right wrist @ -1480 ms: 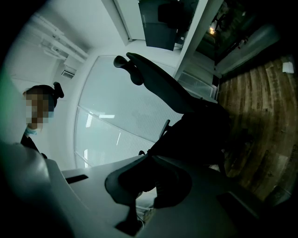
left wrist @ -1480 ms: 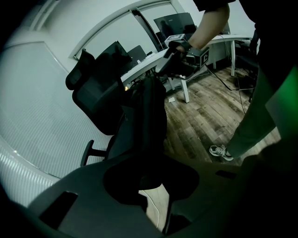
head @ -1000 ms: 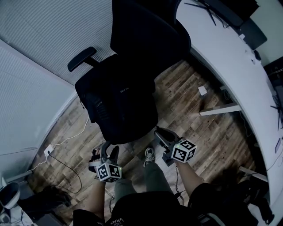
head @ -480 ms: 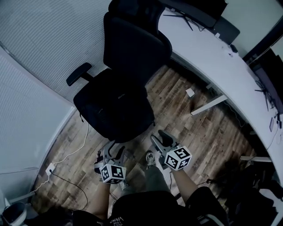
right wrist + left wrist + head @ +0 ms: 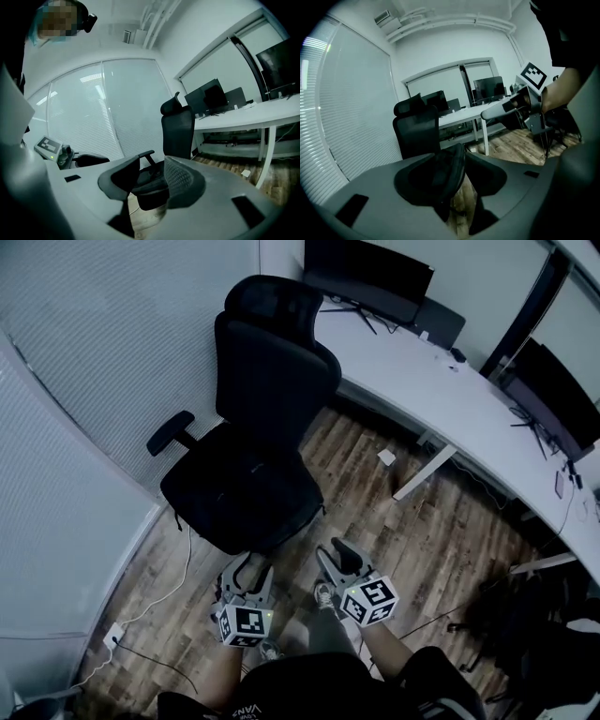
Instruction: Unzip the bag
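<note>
No bag shows plainly in any view. A dark bulky heap (image 5: 525, 629) lies on the floor at the right of the head view, and I cannot tell what it is. My left gripper (image 5: 247, 570) hangs low in front of the person, its jaws apart over the wooden floor. In its own view the left gripper (image 5: 461, 180) is open and holds nothing. My right gripper (image 5: 334, 553) sits beside it at about knee height. The right gripper (image 5: 151, 187) is open too, with only the chair seat showing through the gap.
A black office chair (image 5: 253, 474) stands just ahead of both grippers. A long white desk (image 5: 450, 399) with monitors (image 5: 366, 273) curves along the back and right. Blinds over a glass wall (image 5: 94, 381) close the left side. A white cable and socket (image 5: 112, 634) lie on the floor.
The head view has tilted up, bringing the chair's back, the desk and the monitors into view. Both grippers stay low in front of the person, now slightly closer together.
</note>
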Tool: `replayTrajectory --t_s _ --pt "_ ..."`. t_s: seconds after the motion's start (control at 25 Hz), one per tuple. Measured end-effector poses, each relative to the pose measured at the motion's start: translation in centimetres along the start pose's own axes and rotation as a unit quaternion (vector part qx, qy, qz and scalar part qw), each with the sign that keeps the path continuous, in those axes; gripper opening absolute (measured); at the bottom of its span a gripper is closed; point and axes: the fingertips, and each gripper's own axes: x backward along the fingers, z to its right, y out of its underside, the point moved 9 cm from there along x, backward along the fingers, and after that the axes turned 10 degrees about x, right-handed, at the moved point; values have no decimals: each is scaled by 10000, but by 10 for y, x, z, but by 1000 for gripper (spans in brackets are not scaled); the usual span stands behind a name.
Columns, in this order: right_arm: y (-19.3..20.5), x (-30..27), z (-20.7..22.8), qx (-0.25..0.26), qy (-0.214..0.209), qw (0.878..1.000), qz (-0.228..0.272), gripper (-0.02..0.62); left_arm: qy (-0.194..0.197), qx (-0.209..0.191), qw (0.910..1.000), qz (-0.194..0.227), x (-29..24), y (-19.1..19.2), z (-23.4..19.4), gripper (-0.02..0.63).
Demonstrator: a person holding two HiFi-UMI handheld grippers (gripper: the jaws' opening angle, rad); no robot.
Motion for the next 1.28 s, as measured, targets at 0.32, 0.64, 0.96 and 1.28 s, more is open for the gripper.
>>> replayTrajectory --t_s 0.32,0.64,0.96,1.28 --pt "-16 44 -62 239 291 9990 246 88 185 -35 9988 447 67 -14 2 196" --pt "-35 70 -113 579 309 9964 540 58 184 167 9968 758 135 -9 -9 137" --pt "-37 91 -170 590 298 9958 638 54 173 206 9953 930 192 4 -15 83" --pt "-31 111 -208 628 289 9958 604 50 353 171 9940 1019 227 16 -8 41"
